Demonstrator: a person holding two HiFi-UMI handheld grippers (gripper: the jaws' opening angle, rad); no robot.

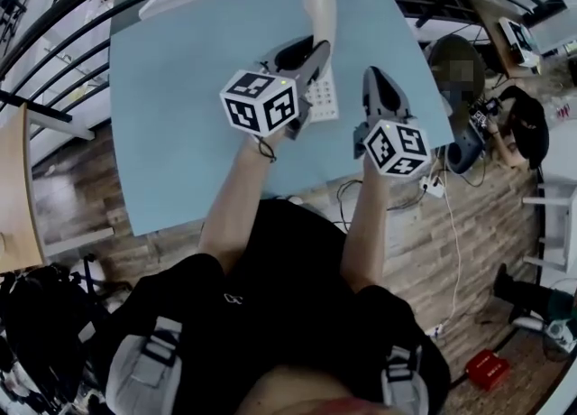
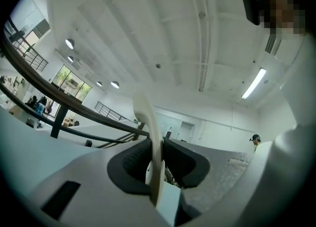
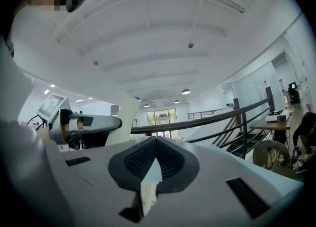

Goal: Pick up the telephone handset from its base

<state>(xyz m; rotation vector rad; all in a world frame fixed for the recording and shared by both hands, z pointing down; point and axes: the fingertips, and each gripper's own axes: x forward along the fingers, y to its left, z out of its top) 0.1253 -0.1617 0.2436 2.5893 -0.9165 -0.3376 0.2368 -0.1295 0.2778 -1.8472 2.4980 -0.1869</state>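
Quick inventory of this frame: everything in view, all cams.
handset: 1, cream, clamped in the left gripper, off its base
telephone base: 1, white with keypad, on the table, partly behind the left gripper
table: 1, light blue, centre
railing: 1, black, curving round the far side of the table
floor: wood planks, around the table
power strip: 1, white, on the floor right of the table
red box: 1, on the floor at lower right
seated person: 1, dark clothes, far right
left gripper: 1, grey with marker cube, shut on the handset
right gripper: 1, grey with marker cube, shut and empty
forearms: 2, bare, below the grippers
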